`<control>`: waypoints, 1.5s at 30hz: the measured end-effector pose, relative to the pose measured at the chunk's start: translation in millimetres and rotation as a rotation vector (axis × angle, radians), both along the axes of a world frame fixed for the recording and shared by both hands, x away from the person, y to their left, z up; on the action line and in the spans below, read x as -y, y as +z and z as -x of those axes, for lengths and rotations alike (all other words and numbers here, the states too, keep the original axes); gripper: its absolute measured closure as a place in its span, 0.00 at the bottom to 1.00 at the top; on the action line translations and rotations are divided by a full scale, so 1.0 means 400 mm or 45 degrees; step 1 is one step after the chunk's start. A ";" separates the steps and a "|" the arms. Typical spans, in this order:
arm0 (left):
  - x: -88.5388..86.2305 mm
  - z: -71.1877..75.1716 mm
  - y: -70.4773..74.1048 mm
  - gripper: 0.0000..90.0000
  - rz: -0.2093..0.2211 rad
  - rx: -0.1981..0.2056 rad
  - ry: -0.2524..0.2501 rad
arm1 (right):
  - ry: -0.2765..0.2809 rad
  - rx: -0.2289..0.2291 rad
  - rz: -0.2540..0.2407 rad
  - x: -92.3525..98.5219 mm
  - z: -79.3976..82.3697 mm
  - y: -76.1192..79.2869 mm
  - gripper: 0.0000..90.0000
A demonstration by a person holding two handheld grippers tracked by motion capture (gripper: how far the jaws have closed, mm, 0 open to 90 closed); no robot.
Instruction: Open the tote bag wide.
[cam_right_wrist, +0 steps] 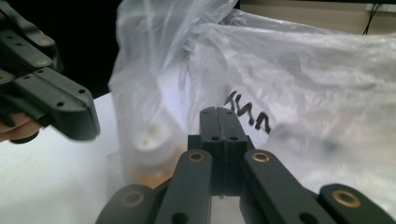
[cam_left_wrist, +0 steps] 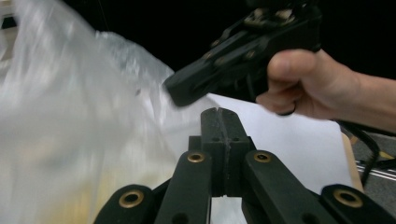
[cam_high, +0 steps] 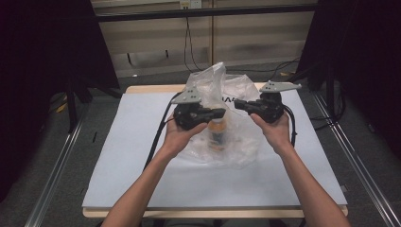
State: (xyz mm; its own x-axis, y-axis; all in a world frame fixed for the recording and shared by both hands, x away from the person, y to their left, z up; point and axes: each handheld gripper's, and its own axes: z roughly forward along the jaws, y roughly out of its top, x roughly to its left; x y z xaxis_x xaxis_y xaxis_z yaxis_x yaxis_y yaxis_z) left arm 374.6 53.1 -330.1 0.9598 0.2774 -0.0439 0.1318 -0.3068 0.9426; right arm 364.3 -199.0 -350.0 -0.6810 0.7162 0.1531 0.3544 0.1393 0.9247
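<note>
— White sheeting covers the surface [cam_high: 142, 156], with dark curtains on both sides. Where's the bag?

— The clear plastic bag [cam_high: 236, 137] lies crumpled at the far middle of the surface, black lettering on it. A bottle [cam_high: 216, 135] with a white cap and yellowish contents stands inside.

— And the grippers?

— The left gripper [cam_high: 220, 112] and right gripper [cam_high: 238, 104] are held above the bag, tips pointing toward each other, close but apart.

— Fingers?

— Both pairs are clenched, pressed together with nothing between them. Neither grasps the bag.
</note>
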 end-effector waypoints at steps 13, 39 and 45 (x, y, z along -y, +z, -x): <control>0.034 -0.097 0.007 1.00 -0.083 -0.049 0.143 | 0.050 -0.113 0.065 -0.059 -0.067 -0.051 1.00; -0.094 -0.061 -0.146 1.00 -0.286 -0.131 0.134 | 0.165 -0.233 0.253 -0.042 0.019 -0.118 1.00; -0.100 -0.016 -0.133 1.00 -0.370 -0.059 0.088 | 0.190 -0.212 0.218 -0.039 0.036 -0.110 1.00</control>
